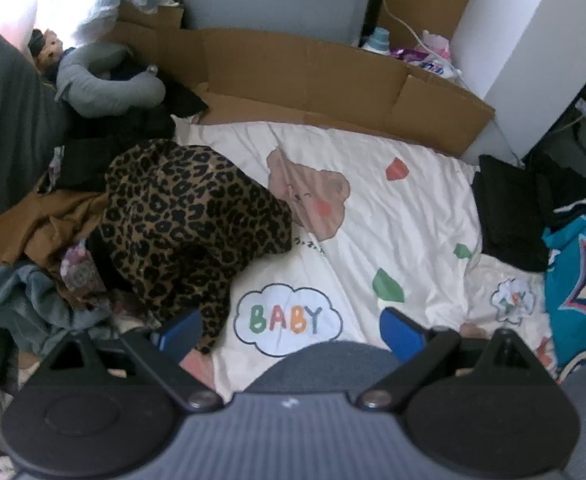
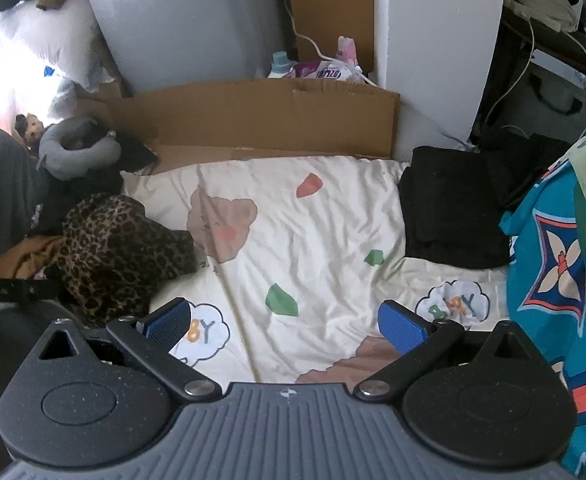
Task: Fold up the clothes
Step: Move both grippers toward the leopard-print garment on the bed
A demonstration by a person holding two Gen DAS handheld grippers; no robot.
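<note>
A crumpled leopard-print garment (image 1: 185,220) lies on the left of the cream bedsheet (image 1: 373,216); it also shows at left in the right wrist view (image 2: 113,248). My left gripper (image 1: 289,330) is open, low over the sheet, and its left finger (image 1: 179,332) sits against the garment's near hem. My right gripper (image 2: 287,324) is open above the bare sheet (image 2: 313,240), with nothing between its fingers. Folded black clothes (image 2: 449,212) rest at the sheet's right side, also seen in the left wrist view (image 1: 509,208).
A heap of brown, grey and dark clothes (image 1: 41,240) lies left of the leopard garment. A grey neck pillow (image 1: 105,84) and a cardboard sheet (image 1: 333,84) sit at the head. A teal patterned cloth (image 2: 545,264) borders the right side.
</note>
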